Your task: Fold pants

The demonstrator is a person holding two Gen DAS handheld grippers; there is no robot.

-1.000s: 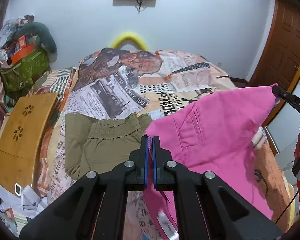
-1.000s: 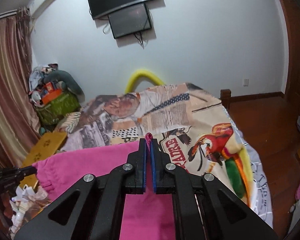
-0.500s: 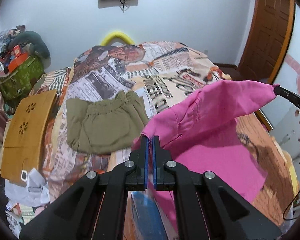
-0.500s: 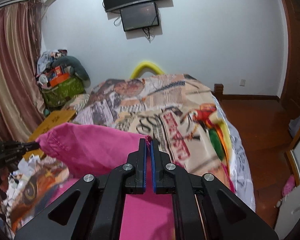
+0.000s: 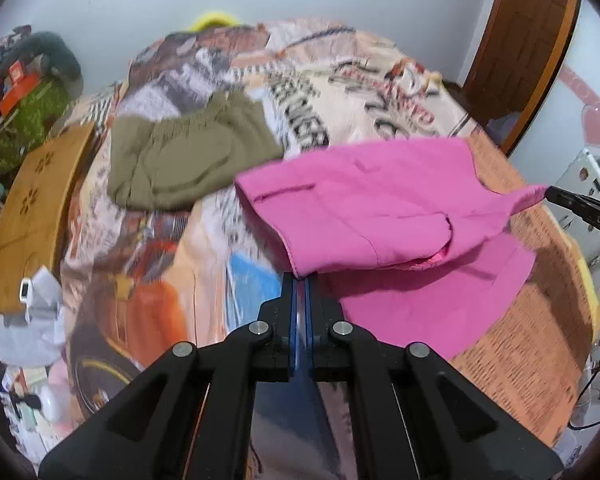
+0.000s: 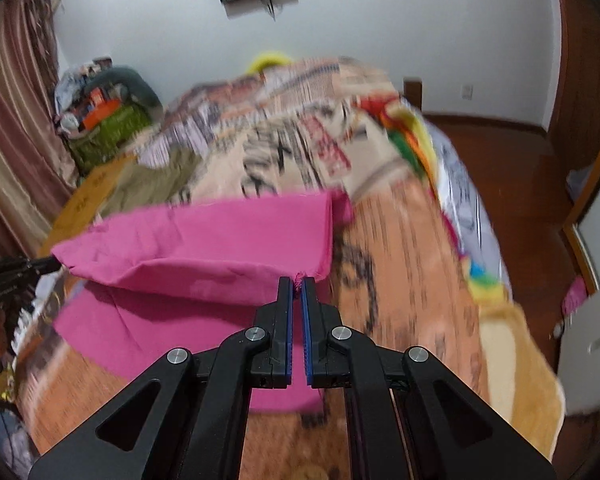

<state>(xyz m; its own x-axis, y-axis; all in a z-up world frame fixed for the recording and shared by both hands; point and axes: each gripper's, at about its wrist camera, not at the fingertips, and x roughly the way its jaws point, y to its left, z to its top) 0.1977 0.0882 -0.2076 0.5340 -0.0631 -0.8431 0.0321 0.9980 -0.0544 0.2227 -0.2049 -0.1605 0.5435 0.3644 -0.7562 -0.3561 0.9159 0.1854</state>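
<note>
Since the frames a second ago the pink pants (image 5: pixel 372 208) have gone from hanging high between the two grippers to being carried down and forward over the bed (image 5: pixel 204 240); a lower layer now lies flat on the bedspread with the upper layer draped back over it, and both views are motion-blurred. Left gripper (image 5: pixel 300 280): jaws pressed nearly together, pinching the near corner of the top layer. Right gripper (image 6: pixel 298 282): jaws nearly closed with a narrow slit, a nub of pink cloth caught at the tips. The fabric between the two grips sags a little. Judgement: this is the fold-over step, about midway. To do it well, keep both corners level and the edge taut, lower them together so the top edge lands square on the layer beneath, and let go only once the cloth rests flat; uneven release would skew the fold. Olive shorts (image 5: pixel 188 160) lie well apart, farther up the bed. Containers: a green bag (image 5: pixel 24 128) left of the bed, stuffed with an orange box and dark bundles; contents otherwise too blurred to name.
</note>
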